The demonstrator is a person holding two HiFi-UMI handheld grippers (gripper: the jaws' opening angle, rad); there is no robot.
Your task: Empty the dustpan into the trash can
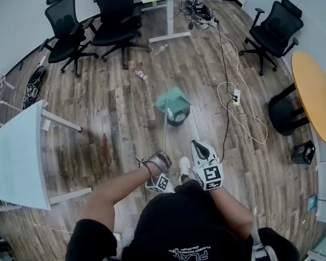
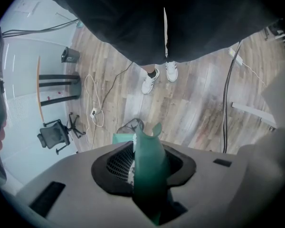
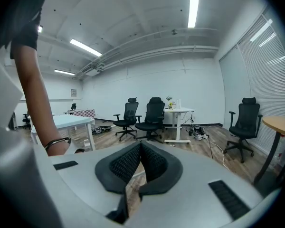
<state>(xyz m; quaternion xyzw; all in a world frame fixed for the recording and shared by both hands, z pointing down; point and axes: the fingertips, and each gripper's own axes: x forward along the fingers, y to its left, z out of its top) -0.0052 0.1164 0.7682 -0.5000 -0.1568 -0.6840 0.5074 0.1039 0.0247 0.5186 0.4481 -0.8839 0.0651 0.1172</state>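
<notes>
Nearest the person, the left gripper is clamped on the green handle of the dustpan. The grip fills the slot between the pads and pokes out past the fingertips. The right gripper is just right of it, jaws pressed together on nothing and aimed out across the room rather than at the work. From the left gripper a thin shaft runs away over the wooden floor to the green pan, which hangs over the near-left side of the black trash can and covers much of its opening. The step in hand looks like the tipping itself. It probably goes best if the pan's lip stays inside the rim while the handle end is lifted and rolled slowly, so the load slides rather than flies. With a shaft this long, any small twist at the wrist swings the pan widely, so the idle right gripper could steady it lower down. As for contents, the pan's upper face reads as plain green with nothing clearly on it. A pale patch shows where pan meets can, but it can't be told whether it lies in the can or on the pan. Farther off, a bottle lies on the floor, outside both.
</notes>
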